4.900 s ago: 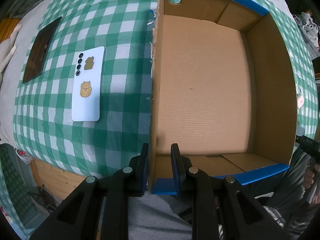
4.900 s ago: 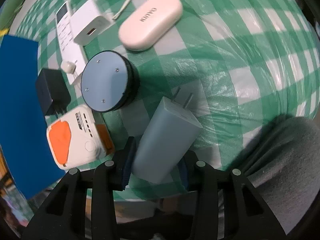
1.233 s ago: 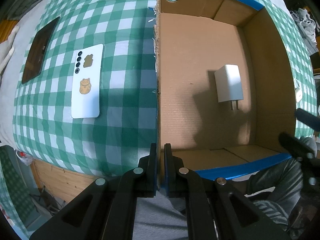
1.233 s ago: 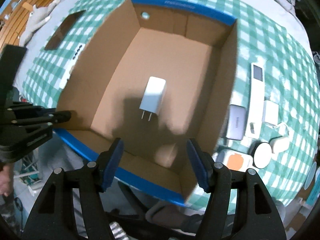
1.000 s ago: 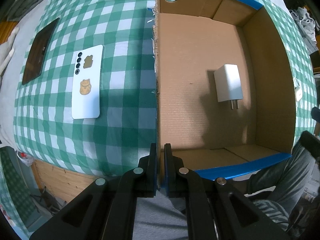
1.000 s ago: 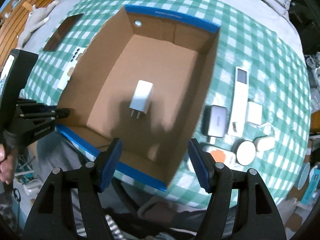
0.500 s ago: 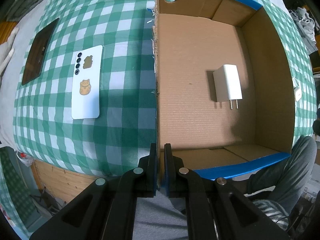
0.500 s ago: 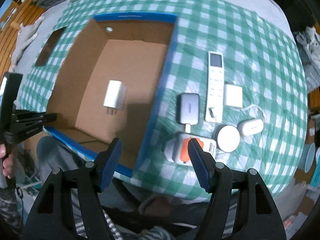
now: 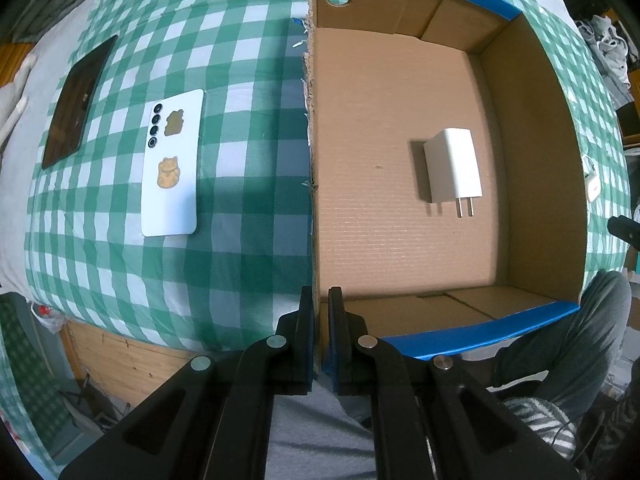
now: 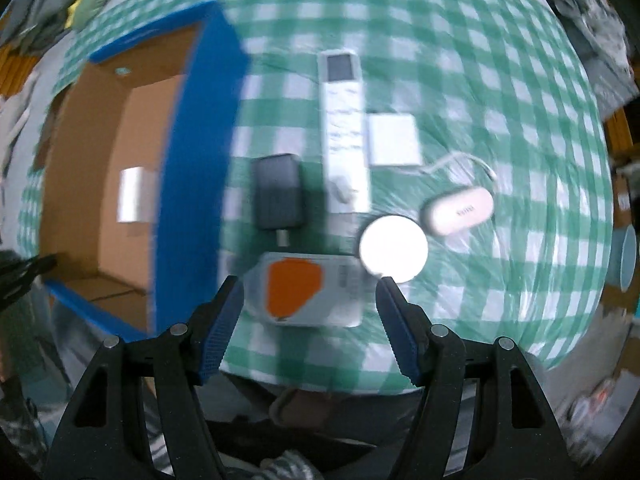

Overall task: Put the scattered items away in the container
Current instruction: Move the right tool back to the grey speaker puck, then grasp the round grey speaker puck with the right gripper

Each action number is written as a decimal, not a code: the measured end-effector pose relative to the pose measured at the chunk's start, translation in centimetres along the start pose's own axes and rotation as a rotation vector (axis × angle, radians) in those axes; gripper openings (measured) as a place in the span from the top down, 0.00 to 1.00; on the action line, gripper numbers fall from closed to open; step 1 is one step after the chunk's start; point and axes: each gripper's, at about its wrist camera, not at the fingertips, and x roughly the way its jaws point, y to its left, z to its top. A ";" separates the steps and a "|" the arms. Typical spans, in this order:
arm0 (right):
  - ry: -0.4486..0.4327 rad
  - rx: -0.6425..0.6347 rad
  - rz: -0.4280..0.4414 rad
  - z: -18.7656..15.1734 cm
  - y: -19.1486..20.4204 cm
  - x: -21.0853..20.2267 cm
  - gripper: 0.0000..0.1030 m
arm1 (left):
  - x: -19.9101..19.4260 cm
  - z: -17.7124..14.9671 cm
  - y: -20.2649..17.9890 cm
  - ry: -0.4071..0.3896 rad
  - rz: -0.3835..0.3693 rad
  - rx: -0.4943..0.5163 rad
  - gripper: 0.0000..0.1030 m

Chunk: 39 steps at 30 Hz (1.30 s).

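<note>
A green-and-white checked tablecloth (image 9: pixel 248 128) covers the table. On it stands an open cardboard box (image 9: pixel 532 160) with blue-taped rims. The left gripper (image 9: pixel 319 308) has its jaws pinched on the box's near left corner, one finger outside the wall and one inside. A white charger (image 9: pixel 452 170) lies on the box floor towards the right wall, prongs pointing near. Left of the box, well apart from it, a white phone (image 9: pixel 172 164) lies face down with cat stickers on its back, and farther left a dark tablet (image 9: pixel 78 100) lies flat.

The right wrist view is blurred. The right gripper (image 10: pixel 310 306) hangs with its jaws spread and nothing between the pads, above an orange-and-white device (image 10: pixel 304 290) near the table's near edge. Just beyond that lies a dark adapter (image 10: pixel 278 192); right of the adapter a long white remote (image 10: pixel 344 120) runs near to far. A white square block (image 10: pixel 394 140) sits beside the remote's right edge. A white round puck (image 10: pixel 394 248) touches the orange device's far right corner, and a white oval case (image 10: pixel 458 210) with a thin cable lies just right of the puck.
</note>
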 end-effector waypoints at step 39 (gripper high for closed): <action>0.100 0.239 -0.065 3.4 -8.3 12.4 0.39 | -0.1 -0.3 -0.3 0.003 0.010 0.007 0.94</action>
